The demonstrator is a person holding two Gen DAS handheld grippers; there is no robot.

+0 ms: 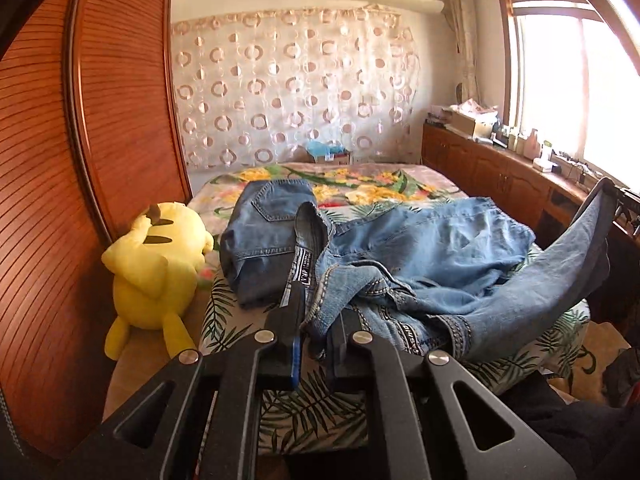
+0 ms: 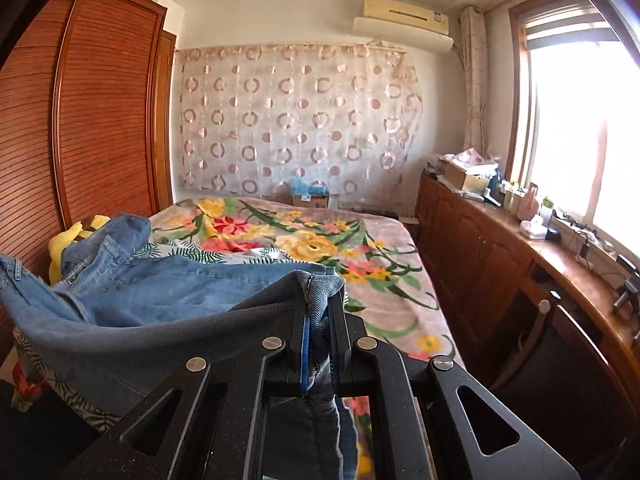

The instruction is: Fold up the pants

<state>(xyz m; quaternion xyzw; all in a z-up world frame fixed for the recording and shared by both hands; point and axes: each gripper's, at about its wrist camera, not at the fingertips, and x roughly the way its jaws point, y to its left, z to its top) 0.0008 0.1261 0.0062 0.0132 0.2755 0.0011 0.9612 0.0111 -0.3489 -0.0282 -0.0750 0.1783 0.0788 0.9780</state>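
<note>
While the blue jeans (image 1: pixel 420 248) lie rumpled across the near end of the bed (image 1: pixel 360 184), both grippers have a piece of them pinched. The left gripper (image 1: pixel 316 320) has its fingers (image 1: pixel 288 316) clamped on a bunched denim edge beside the waistband, whose inner label stands up just ahead of the tips. The right gripper (image 2: pixel 320 320) has its fingers (image 2: pixel 304 320) pressed together on a stitched hem edge of one leg, with loose cloth hanging down between the black arms below. In the left wrist view that leg rises taut toward the right edge of the picture, clear of the bedding.

A second, folded piece of denim (image 1: pixel 264 224) lies flat to the left of the jeans, touching them. A yellow plush toy (image 1: pixel 156 264) sits at the bed's left edge, wedged against the slatted wooden wardrobe (image 1: pixel 100 120). The far half of the bed, covered by a flowered blanket (image 2: pixel 320 240), is bare. Along the right side runs a low wooden cabinet (image 2: pixel 500 260) under the window (image 2: pixel 580 140), near the mattress edge with only a narrow gap between them.
</note>
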